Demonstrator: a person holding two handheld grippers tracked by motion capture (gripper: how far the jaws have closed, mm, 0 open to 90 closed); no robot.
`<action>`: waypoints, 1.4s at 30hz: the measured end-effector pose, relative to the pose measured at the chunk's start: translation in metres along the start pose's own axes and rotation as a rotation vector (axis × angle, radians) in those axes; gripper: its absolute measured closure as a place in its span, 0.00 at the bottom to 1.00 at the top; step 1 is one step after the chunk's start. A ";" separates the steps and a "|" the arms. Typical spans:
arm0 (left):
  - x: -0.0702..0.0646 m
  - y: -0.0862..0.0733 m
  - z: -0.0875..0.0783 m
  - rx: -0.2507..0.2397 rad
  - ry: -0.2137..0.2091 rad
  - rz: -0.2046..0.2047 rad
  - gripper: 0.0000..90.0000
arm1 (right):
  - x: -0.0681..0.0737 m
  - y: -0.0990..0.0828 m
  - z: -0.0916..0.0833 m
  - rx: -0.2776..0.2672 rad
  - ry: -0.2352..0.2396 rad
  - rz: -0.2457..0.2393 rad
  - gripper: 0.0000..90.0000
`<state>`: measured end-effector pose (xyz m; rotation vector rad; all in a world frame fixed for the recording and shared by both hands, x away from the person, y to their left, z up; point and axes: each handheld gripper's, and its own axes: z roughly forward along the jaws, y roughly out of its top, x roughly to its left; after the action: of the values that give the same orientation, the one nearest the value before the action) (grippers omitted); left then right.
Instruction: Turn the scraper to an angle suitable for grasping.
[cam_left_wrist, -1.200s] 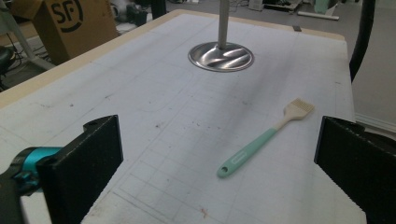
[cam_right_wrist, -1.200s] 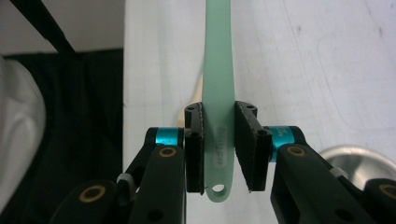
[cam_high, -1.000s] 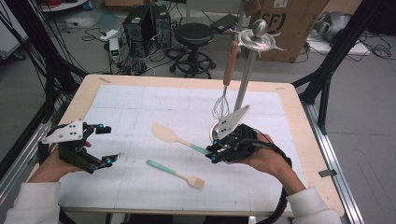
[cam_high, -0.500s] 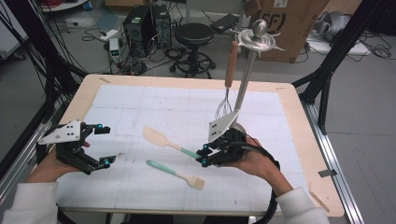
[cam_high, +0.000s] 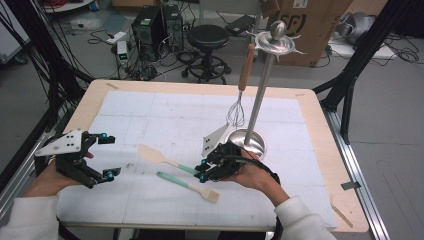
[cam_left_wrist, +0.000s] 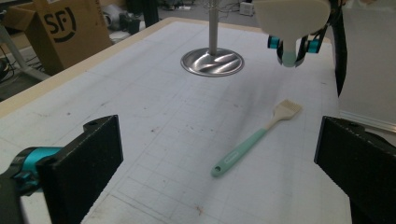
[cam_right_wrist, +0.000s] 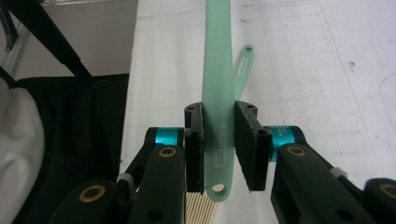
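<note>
High view: right gripper (cam_high: 202, 171) sits low over the front-middle of the desk (cam_high: 320, 150), fingers clamped on the mint handle of a spatula (cam_high: 159, 157). The spatula's cream blade points toward the left gripper and the whole tool looks held just off the white grid mat (cam_high: 150, 110); contact with the mat can't be told. Just in front of it, near the desk's front edge, a pastry brush (cam_high: 189, 180) with a mint handle and pale bristles lies flat on the mat, apart from the spatula.

Right gripper view: both pads press the spatula handle (cam_right_wrist: 218, 116) near its hanging-hole end, handle running straight up between them. The brush handle (cam_right_wrist: 243, 67) shows beyond, on the mat.

Left gripper (cam_high: 95, 156) is at the left edge of the desk, fingers spread wide, nothing between them. Left gripper view: its two black fingers (cam_left_wrist: 81, 163) frame the brush (cam_left_wrist: 254, 140) lying on the mat; the spatula blade (cam_left_wrist: 292, 18) hangs at the top, gripped by the other tool.

Behind the right hand stands a steel utensil stand (cam_high: 246, 141) with a round base, and a whisk (cam_high: 239, 95) with a wooden handle hangs from its top.
</note>
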<state>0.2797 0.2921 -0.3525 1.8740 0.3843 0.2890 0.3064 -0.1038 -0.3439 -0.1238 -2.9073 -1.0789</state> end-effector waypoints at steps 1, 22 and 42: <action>0.000 0.000 0.000 0.000 0.000 0.000 0.02 | 0.000 0.000 0.003 -0.006 -0.002 -0.006 0.82; 0.000 0.002 -0.002 -0.011 -0.015 0.002 0.02 | -0.006 0.006 0.044 0.043 -0.008 -0.020 0.82; -0.001 0.001 0.001 0.007 -0.023 0.009 0.02 | -0.006 0.002 0.081 0.170 0.018 -0.036 0.82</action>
<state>0.2796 0.2908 -0.3515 1.8849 0.3615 0.2724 0.3114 -0.0501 -0.4044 -0.0555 -2.9795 -0.8275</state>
